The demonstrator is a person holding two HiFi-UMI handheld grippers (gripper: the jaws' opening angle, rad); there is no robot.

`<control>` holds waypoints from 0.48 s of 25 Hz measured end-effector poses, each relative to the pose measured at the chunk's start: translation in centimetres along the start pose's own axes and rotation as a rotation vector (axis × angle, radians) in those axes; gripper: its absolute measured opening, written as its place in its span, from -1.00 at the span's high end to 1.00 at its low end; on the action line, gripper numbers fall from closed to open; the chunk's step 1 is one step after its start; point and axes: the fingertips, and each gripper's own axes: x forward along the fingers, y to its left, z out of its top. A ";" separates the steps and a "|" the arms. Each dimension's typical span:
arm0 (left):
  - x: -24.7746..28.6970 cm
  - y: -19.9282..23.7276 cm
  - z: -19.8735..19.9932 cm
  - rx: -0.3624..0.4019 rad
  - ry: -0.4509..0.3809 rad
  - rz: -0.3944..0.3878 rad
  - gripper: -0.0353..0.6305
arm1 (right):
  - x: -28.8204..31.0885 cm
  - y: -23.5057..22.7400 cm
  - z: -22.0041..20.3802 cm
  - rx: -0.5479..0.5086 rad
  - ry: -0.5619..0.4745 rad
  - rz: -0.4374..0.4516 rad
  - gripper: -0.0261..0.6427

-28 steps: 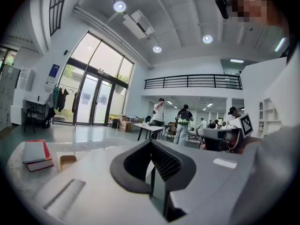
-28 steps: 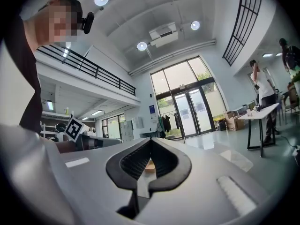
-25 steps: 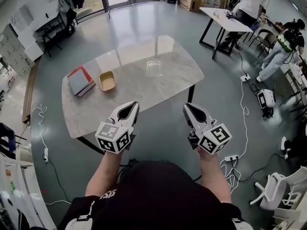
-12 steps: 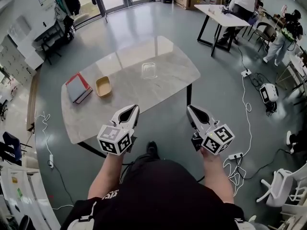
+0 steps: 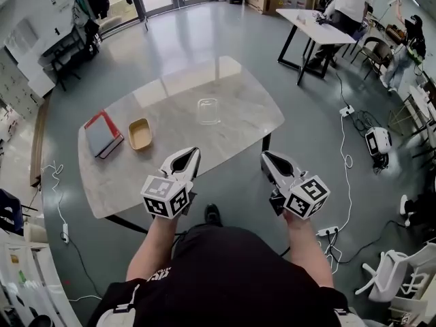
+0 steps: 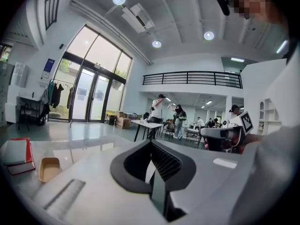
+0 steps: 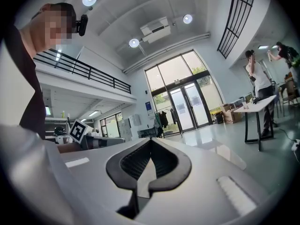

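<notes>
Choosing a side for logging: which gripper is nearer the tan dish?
Left. The left gripper is held right of the tan dish, toward the person; the right gripper is farther right, off the table.

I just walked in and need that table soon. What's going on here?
A person stands at a marble table, one gripper in each hand. The left gripper and right gripper are both shut and empty, held near its front edge. A red book, a tan dish and a clear container lie on it, none touched.
</notes>
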 end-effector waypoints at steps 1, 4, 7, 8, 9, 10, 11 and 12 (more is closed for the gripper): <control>0.6 0.7 0.2 -0.002 0.002 0.003 0.88 | 0.9 -0.4 0.2 0.001 0.004 0.004 0.88; 2.1 3.4 0.8 -0.015 0.004 0.015 0.88 | 3.9 -1.1 0.5 0.001 0.012 0.024 0.88; 3.8 5.7 1.3 -0.025 0.008 0.020 0.88 | 6.6 -2.1 0.7 0.001 0.024 0.033 0.88; 4.3 6.3 1.3 -0.029 0.014 0.019 0.88 | 7.3 -2.5 0.8 0.005 0.026 0.031 0.88; 4.9 6.9 1.2 -0.033 0.019 0.016 0.88 | 8.0 -3.0 0.8 0.009 0.025 0.026 0.88; 5.3 7.4 1.3 -0.036 0.023 0.011 0.88 | 8.8 -3.5 0.9 0.011 0.025 0.022 0.88; 5.7 8.0 1.3 -0.036 0.025 0.006 0.88 | 9.6 -3.8 1.0 0.010 0.025 0.017 0.88; 6.1 8.6 1.4 -0.036 0.026 0.001 0.88 | 10.4 -4.1 1.1 0.009 0.026 0.014 0.88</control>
